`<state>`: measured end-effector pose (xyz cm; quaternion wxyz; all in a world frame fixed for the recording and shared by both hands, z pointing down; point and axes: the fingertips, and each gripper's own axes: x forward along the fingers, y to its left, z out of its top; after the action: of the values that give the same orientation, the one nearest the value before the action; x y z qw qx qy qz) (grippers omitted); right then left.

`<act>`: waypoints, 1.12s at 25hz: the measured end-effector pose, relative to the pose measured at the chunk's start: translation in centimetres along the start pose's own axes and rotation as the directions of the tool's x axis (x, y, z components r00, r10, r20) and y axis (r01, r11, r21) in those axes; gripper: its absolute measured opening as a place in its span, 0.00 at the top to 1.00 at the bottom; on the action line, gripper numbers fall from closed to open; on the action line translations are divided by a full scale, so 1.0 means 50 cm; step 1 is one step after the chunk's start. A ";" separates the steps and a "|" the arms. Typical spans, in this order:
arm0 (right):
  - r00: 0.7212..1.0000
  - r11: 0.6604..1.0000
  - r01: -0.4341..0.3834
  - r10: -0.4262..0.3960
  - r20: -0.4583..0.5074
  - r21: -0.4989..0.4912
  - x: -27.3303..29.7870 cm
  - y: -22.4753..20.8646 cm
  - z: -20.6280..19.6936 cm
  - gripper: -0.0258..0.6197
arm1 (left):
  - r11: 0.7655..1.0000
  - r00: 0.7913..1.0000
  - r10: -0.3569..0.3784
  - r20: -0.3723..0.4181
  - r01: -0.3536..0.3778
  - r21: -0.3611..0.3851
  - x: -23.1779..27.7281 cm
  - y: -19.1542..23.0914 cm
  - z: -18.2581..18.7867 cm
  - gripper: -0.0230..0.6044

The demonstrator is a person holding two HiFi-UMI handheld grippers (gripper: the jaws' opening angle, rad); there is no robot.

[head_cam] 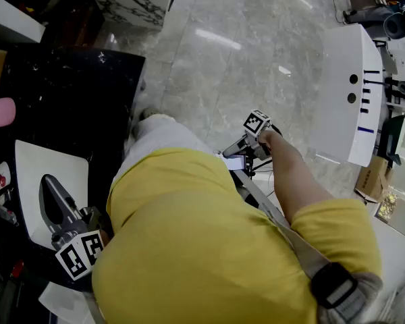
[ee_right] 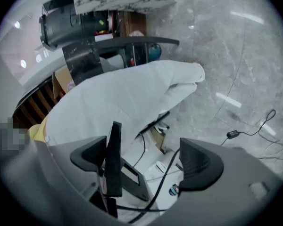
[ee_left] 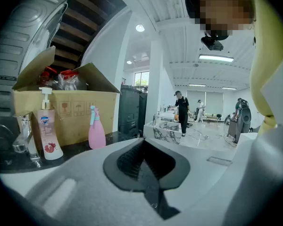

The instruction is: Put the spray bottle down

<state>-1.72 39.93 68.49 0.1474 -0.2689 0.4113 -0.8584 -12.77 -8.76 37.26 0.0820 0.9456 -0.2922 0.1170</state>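
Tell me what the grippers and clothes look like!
The left gripper and right gripper are light grey with dark ribbed pads. Each carries a white cube with black square markers. A black cable trails by the right one. The person wears a yellow short-sleeved shirt.

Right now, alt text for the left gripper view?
The left gripper is shut and empty. Beyond it a pink spray bottle stands upright on a dark counter, beside a soap pump bottle and an open cardboard box.

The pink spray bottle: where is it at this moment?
In the left gripper view the spray bottle stands upright at left on the dark counter, right of the soap pump bottle, in front of the cardboard box.
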 end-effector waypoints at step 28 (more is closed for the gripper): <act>0.945 0.317 0.230 0.152 0.288 -0.920 -0.221 0.765 0.268 0.96 | 0.999 0.999 0.042 0.033 -0.043 0.027 0.006 0.027 0.062 0.96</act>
<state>16.29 13.10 41.60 0.0062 -0.4500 0.7976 -0.4017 -12.76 -10.73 34.50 0.0616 0.9420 -0.3118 0.1074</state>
